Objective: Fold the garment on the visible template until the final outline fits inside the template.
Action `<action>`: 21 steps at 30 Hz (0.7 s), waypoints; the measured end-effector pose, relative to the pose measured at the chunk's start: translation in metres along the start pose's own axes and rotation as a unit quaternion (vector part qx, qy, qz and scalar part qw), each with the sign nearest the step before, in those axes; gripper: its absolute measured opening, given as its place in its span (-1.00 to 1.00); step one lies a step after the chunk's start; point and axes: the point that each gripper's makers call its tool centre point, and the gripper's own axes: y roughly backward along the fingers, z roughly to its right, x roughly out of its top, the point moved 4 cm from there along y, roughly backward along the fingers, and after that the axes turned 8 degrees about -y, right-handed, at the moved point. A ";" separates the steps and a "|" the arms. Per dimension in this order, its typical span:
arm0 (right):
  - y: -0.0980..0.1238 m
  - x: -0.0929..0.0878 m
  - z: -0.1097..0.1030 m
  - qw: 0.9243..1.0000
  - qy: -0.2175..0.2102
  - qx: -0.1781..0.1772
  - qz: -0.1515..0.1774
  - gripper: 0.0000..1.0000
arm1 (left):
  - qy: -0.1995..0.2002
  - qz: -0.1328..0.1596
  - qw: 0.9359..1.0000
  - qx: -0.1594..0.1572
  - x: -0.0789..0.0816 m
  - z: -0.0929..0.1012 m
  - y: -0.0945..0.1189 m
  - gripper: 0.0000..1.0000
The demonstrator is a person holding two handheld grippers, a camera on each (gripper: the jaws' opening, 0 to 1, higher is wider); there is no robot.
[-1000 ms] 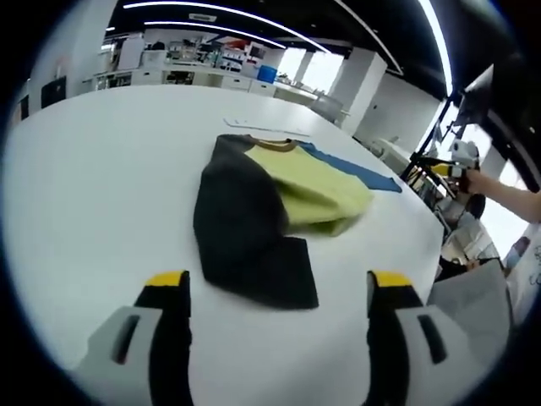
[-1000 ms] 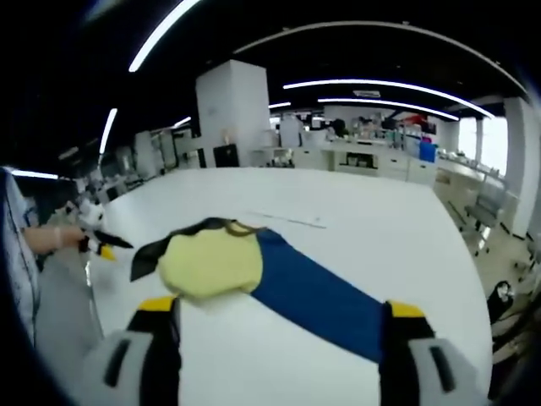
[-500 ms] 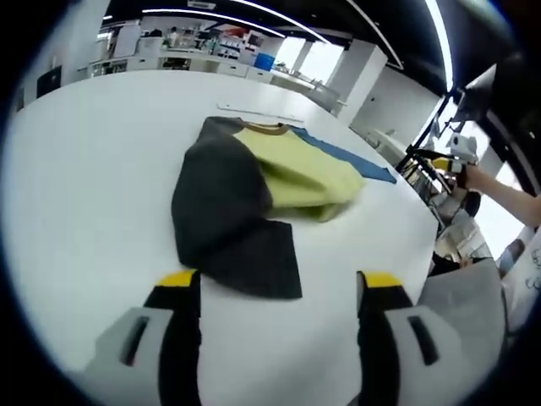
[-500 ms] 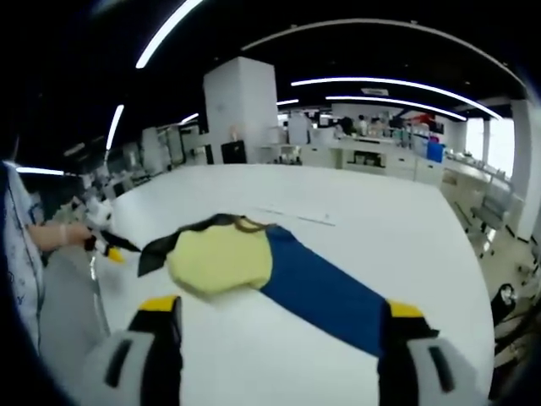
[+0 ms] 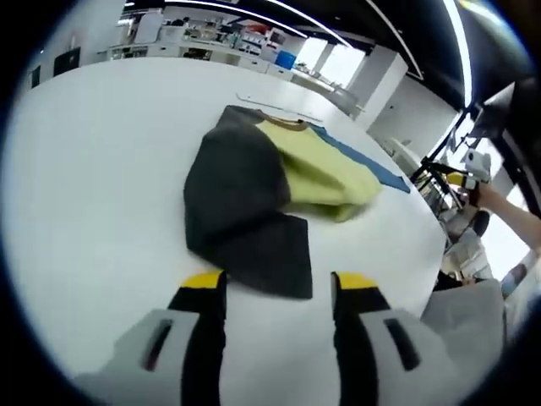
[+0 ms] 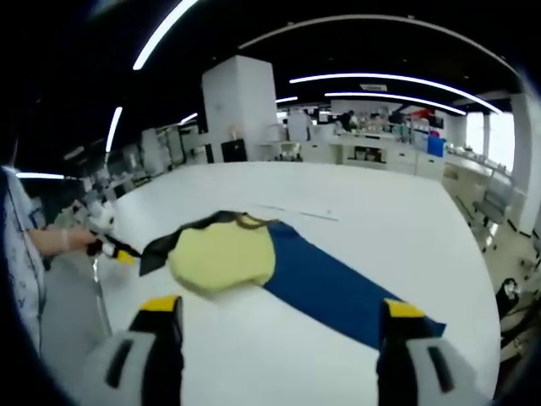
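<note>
As the left gripper (image 5: 275, 286) is compared with half a second ago, its yellow-tipped jaws are seen to have narrowed, though a gap is still kept between them, and nothing is held; the dark lower corner of the garment (image 5: 254, 203) now lies just beyond the tips at lower centre of the left gripper view. The garment is spread on the white counter (image 5: 93, 169), with a dark panel (image 5: 237, 190) at centre and a folded yellow-green panel (image 5: 325, 173) to its upper right; a blue strip (image 5: 372, 167), possibly the template or a further part of the garment, is seen behind it. In the right gripper view the right gripper (image 6: 275, 311) is held with jaws wide apart and empty, well short of the cloth, and its framing is little changed; the yellow panel (image 6: 224, 256) sits at centre left, with the blue strip (image 6: 338, 288) running to lower right. A hand (image 6: 72, 239) holding the other gripper is noted at left edge. The narrowing is judged as preparation for a pinch on the dark corner, so a further fold appears to be pending; the outline is not yet compact.
</note>
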 end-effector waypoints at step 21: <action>-0.001 -0.005 0.001 1.000 -0.011 -0.002 -0.007 0.91 | 0.063 0.026 0.996 0.053 0.011 -0.038 -0.006 -1.00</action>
